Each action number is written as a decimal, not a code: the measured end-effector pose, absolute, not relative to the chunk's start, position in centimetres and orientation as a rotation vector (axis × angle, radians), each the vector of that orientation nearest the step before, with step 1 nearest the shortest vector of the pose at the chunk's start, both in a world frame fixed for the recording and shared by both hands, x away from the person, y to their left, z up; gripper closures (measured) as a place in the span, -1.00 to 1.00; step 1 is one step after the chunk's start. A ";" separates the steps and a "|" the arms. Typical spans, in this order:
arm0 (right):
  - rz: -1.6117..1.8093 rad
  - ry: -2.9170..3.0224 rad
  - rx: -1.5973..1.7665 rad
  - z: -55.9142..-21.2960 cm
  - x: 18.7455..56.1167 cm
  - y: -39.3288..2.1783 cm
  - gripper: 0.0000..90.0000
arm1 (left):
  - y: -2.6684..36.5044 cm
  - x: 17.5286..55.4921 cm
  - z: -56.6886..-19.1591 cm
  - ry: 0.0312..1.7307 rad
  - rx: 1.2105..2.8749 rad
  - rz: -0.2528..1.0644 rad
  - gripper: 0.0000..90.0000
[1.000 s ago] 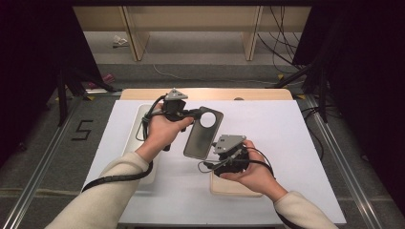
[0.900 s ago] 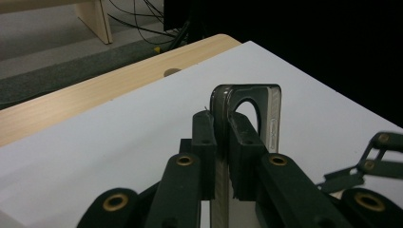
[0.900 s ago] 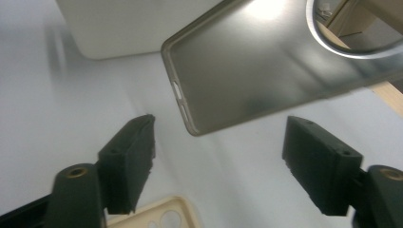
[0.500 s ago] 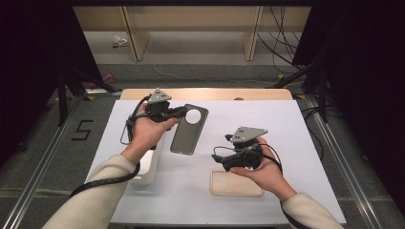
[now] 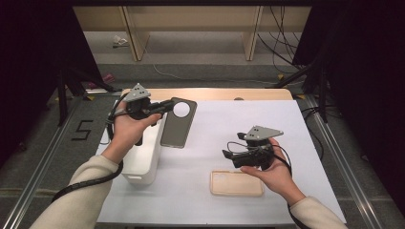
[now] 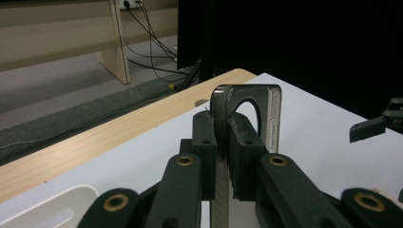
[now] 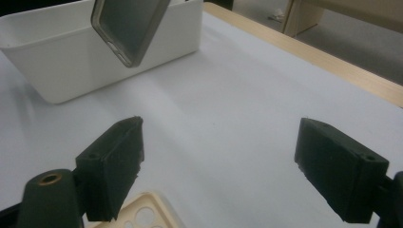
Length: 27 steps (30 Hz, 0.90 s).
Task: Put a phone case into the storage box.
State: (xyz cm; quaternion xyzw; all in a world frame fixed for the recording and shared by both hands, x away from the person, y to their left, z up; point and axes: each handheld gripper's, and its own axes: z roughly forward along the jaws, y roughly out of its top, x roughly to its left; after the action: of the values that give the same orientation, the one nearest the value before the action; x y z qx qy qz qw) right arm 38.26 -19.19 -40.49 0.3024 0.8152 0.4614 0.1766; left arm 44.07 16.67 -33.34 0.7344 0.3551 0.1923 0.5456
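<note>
At the left of the high view stands a white bin (image 5: 143, 160), and the left gripper (image 5: 165, 106) is above its far end, clenched on the rim of a dark case (image 5: 177, 123) near the round camera hole. The case hangs in the air, partly over the bin and partly over the white table (image 5: 248, 129). In the left gripper view the pads (image 6: 242, 156) press only on the thin wall of the case (image 6: 247, 114), so I judge the hold is narrow: if the hand swings quickly, the case may turn between the pads or slip out and fall beside the bin instead of into it. The soft wall may also bend, and then the grip becomes loose. If the work is to drop it in the bin, a release now would be too early, since a part of the case is outside the bin's edge. More to the right, the right gripper (image 5: 229, 155) is released, its jaws have just been opening and nothing is between them. It hovers above a beige case (image 5: 236, 183) that lies flat on the table near the front edge. If this gripper comes down too steeply, a jaw could push the beige case toward the edge rather than catch its rim.
</note>
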 end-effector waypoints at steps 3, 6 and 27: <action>1.307 2.290 0.872 -40.5 38.2 -19.6 -0.61 | 17.4 43.9 -33.2 0.836 1.741 0.474 0.83; 1.307 2.287 0.885 -40.7 38.2 -20.0 -0.63 | 18.3 43.9 -33.1 0.842 1.727 0.482 0.83; 1.313 2.257 0.899 -40.8 38.1 -21.1 -0.63 | 20.8 44.3 -31.9 0.816 1.661 0.502 0.83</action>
State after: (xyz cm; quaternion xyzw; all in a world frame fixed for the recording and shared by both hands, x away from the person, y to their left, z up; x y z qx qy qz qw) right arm 38.11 -21.15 -40.82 0.3197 0.8025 0.4669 0.1890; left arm 44.30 20.77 -31.88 0.7091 0.3483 0.2141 0.5744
